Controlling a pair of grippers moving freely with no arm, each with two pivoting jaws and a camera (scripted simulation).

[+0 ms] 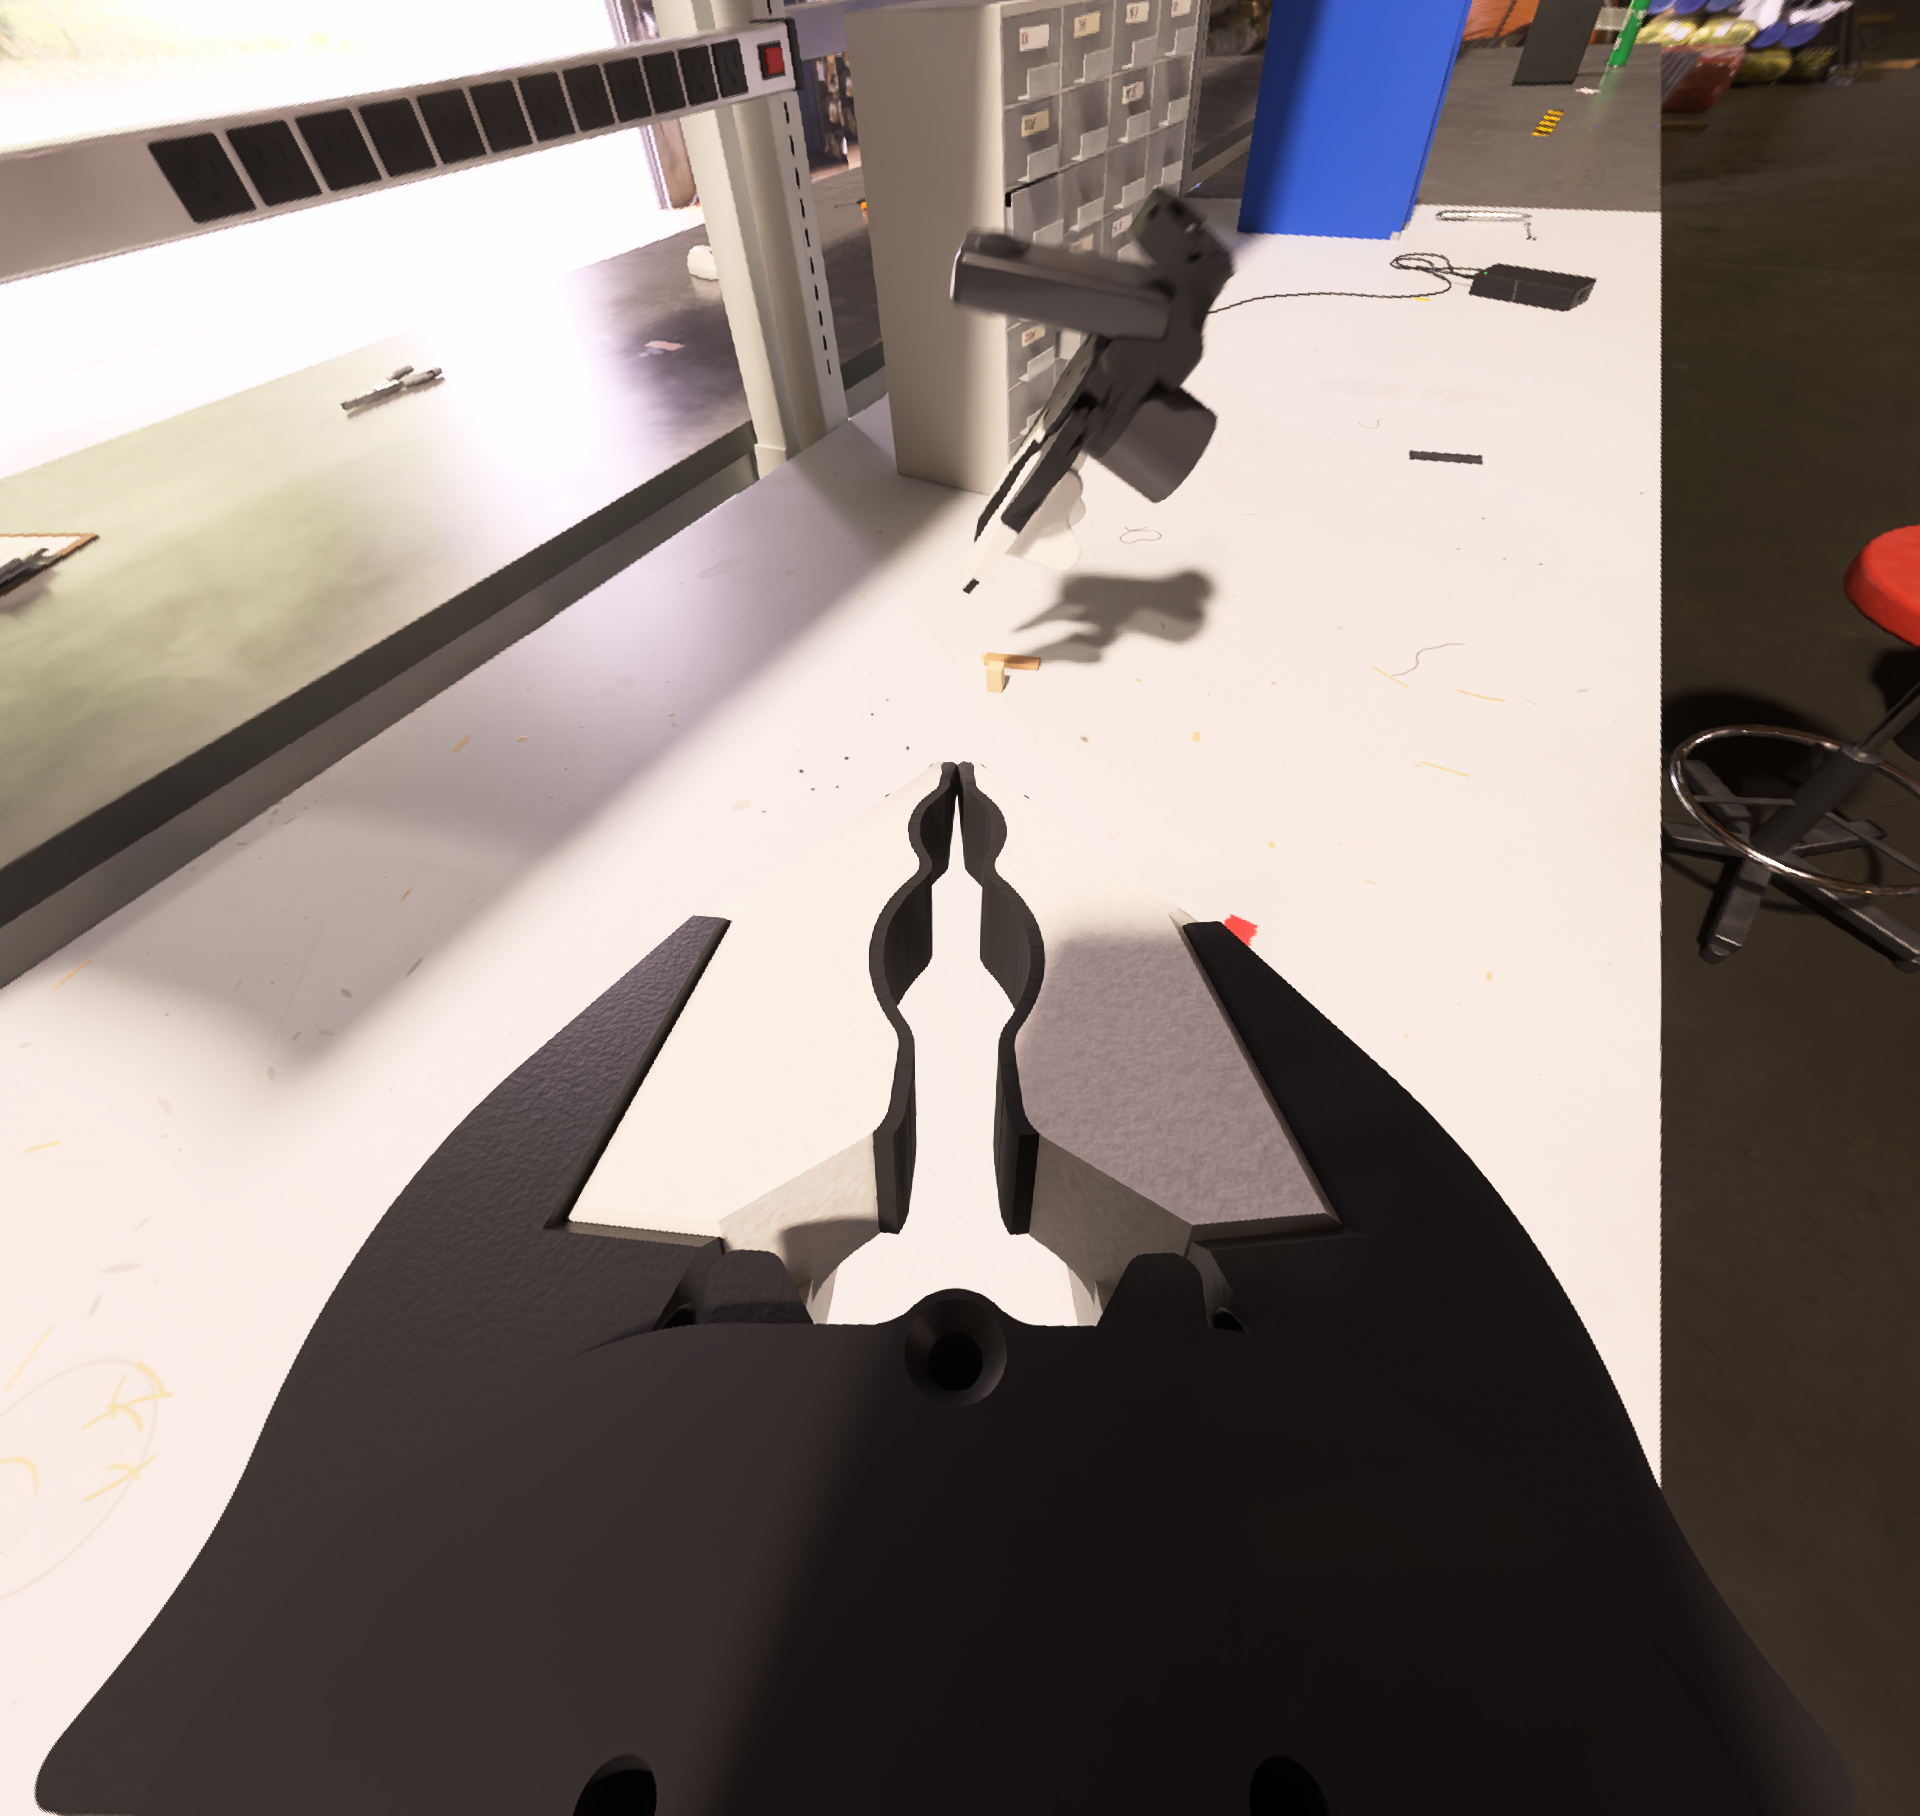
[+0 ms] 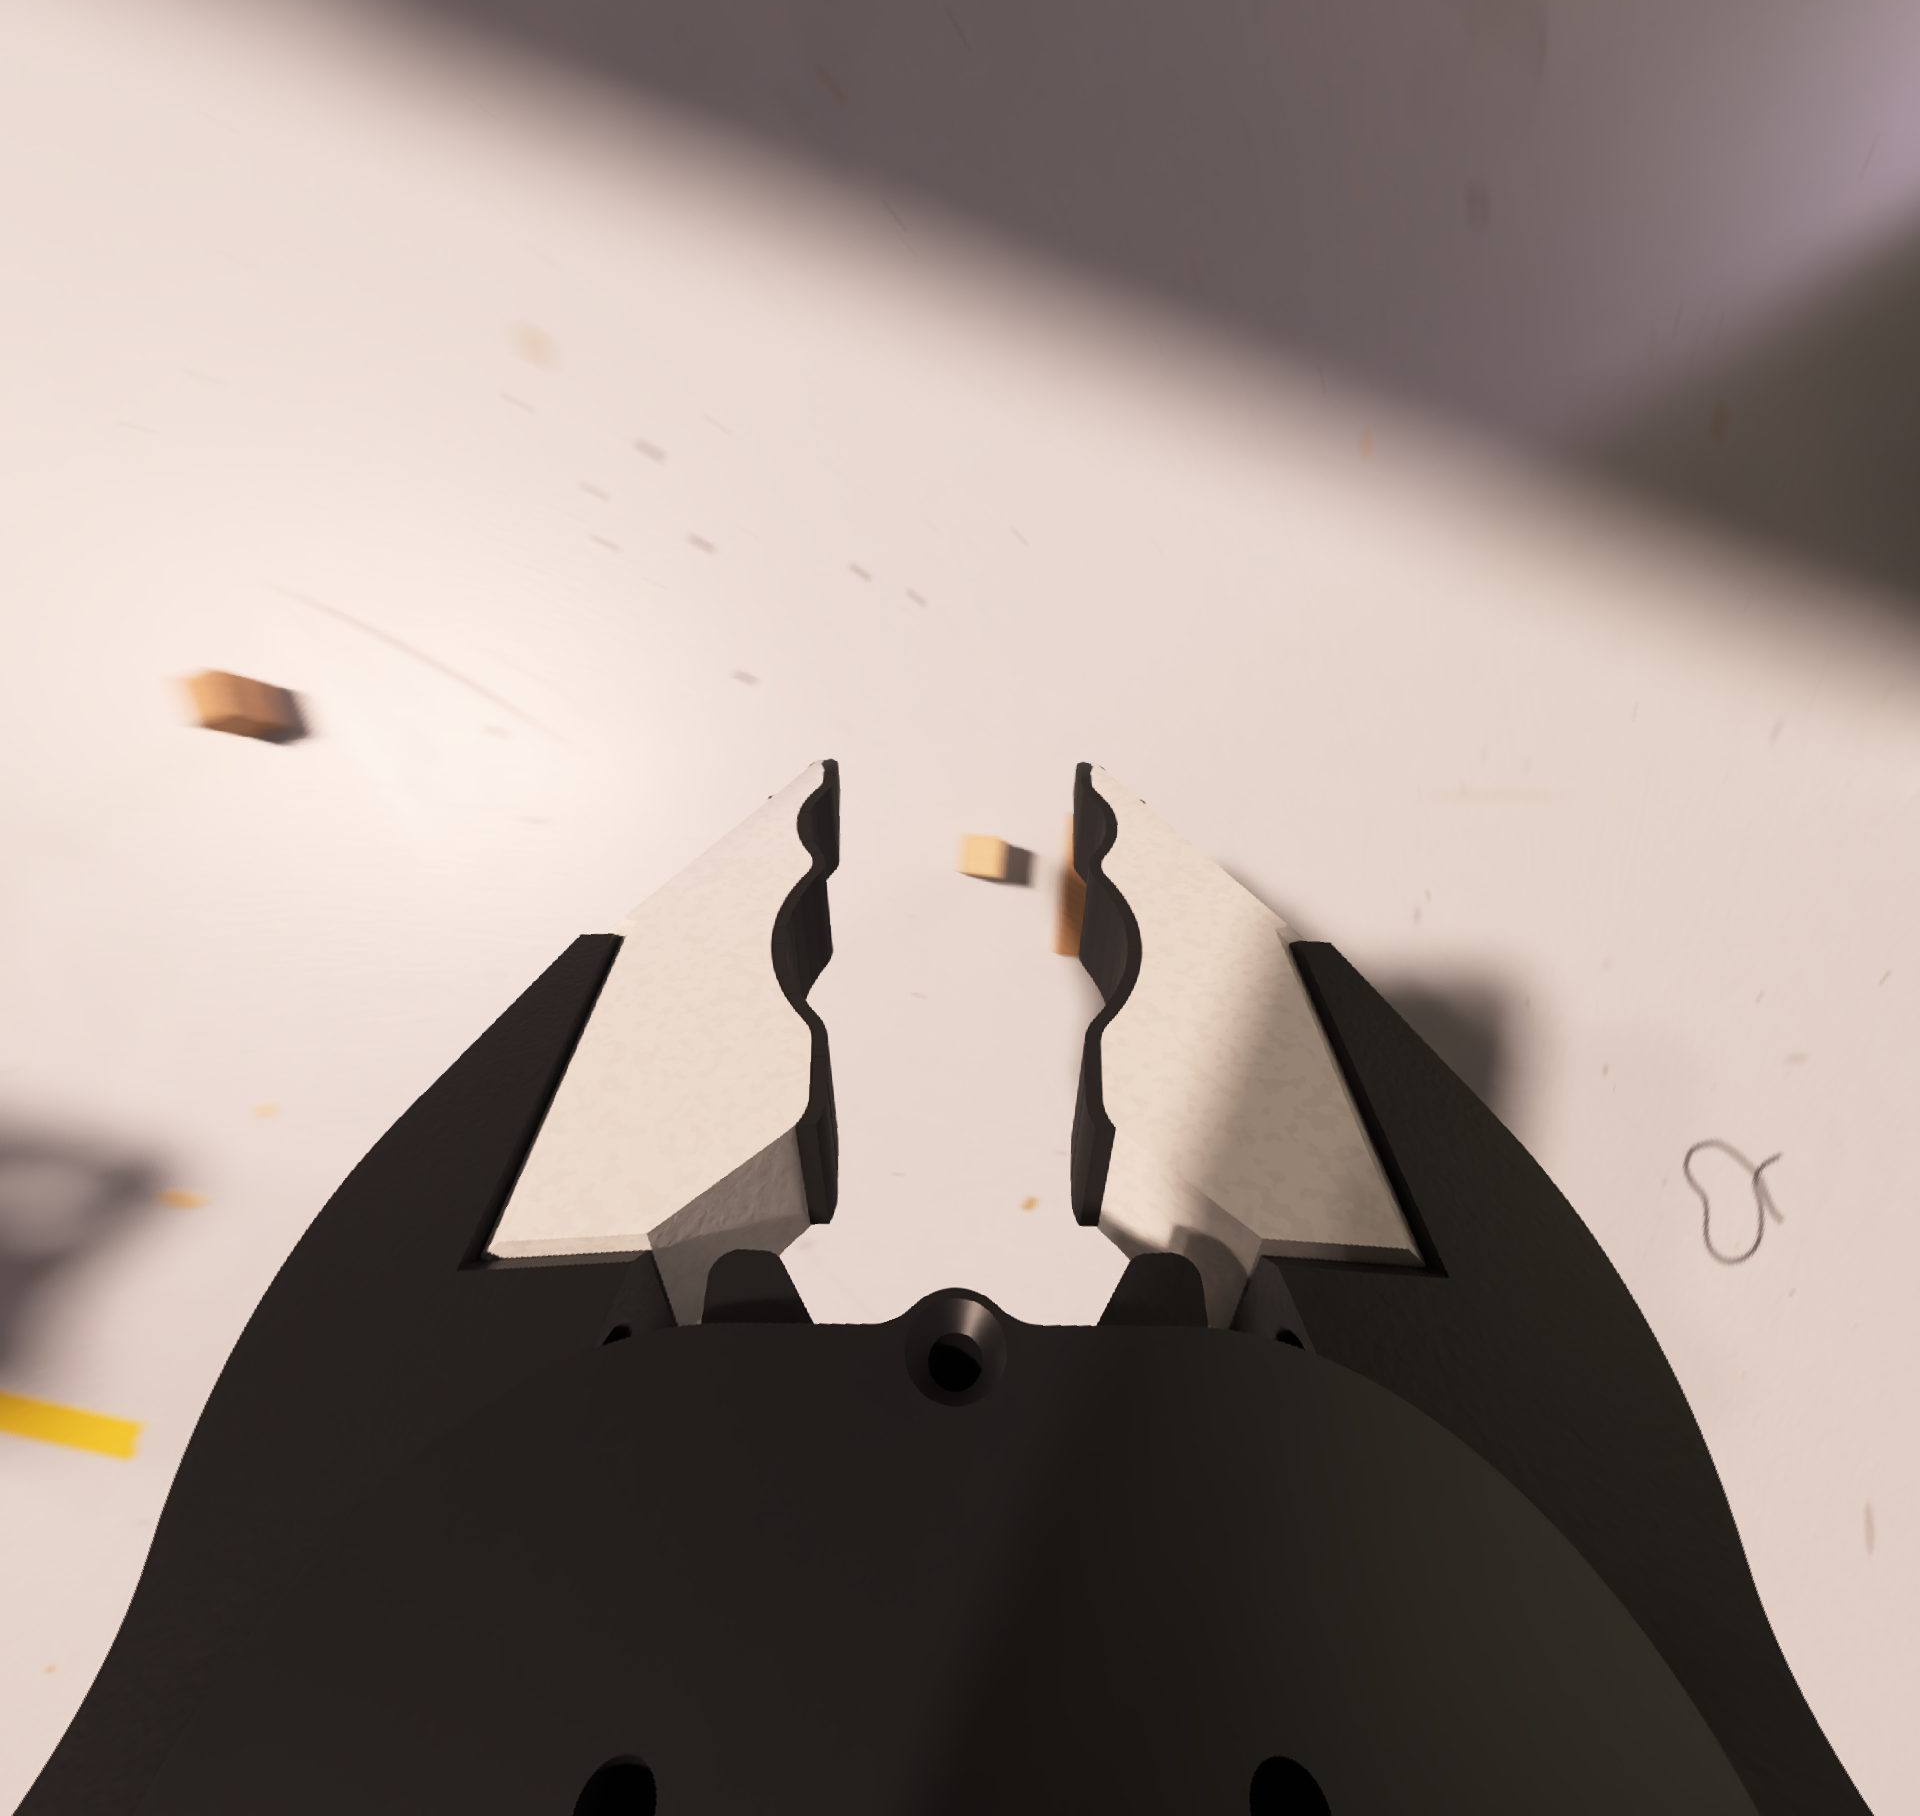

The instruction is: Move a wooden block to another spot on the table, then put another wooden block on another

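Observation:
In the left wrist view, my left gripper (image 1: 958,774) is shut and empty, low over the white table (image 1: 1351,831). Two small wooden blocks (image 1: 1006,670), one pale and one tan, lie touching beyond its tips. My right gripper (image 1: 982,561) hovers above and behind them, tilted down. In the blurred right wrist view, my right gripper (image 2: 956,774) is open and empty above the table. The pale block (image 2: 985,857) shows between its fingers. The tan block (image 2: 1066,909) is partly hidden by the right finger. A third wooden block (image 2: 244,701) lies apart at the left.
A grey drawer cabinet (image 1: 935,239) and a blue board (image 1: 1351,104) stand at the back. A black box with a cable (image 1: 1532,286) lies at the far right. The table's right edge (image 1: 1660,1039) borders a red stool (image 1: 1881,571). Yellow tape (image 2: 73,1434) is on the table.

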